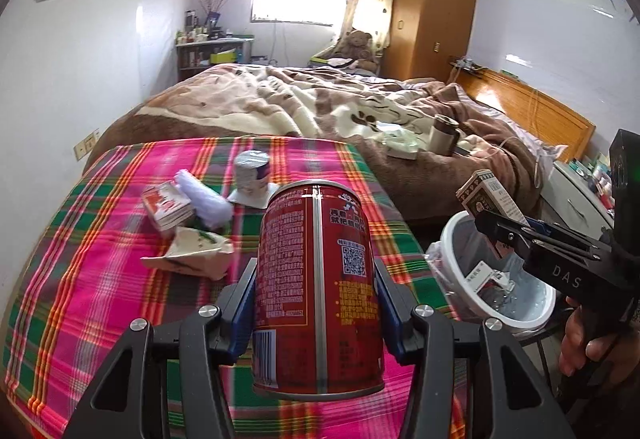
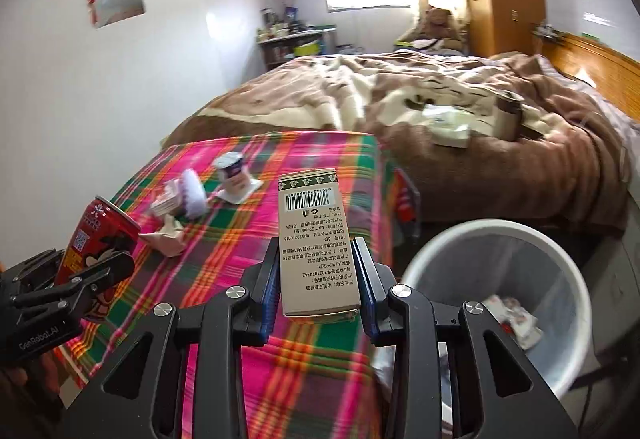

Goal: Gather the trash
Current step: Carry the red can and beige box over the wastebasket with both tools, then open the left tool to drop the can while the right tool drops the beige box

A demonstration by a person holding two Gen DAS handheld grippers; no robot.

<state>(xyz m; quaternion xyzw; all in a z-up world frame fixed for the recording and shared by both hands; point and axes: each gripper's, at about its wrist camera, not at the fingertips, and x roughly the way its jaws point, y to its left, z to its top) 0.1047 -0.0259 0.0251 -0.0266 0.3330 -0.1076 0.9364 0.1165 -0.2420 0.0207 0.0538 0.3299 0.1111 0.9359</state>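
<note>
Beside the plaid-covered table point(image 2: 320, 367) I see the white bin point(image 2: 496, 239). My left gripper point(image 1: 316, 291) clenches the red can point(image 1: 316, 279) above the table; my right gripper point(image 2: 318, 279) grasps the beige carton point(image 2: 314, 239) just left of the bin.

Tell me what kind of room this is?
A bedroom in a home, most likely: a bed with a rumpled brown blanket, a wooden wardrobe in the corner, and a teddy bear by the curtained window.
</note>
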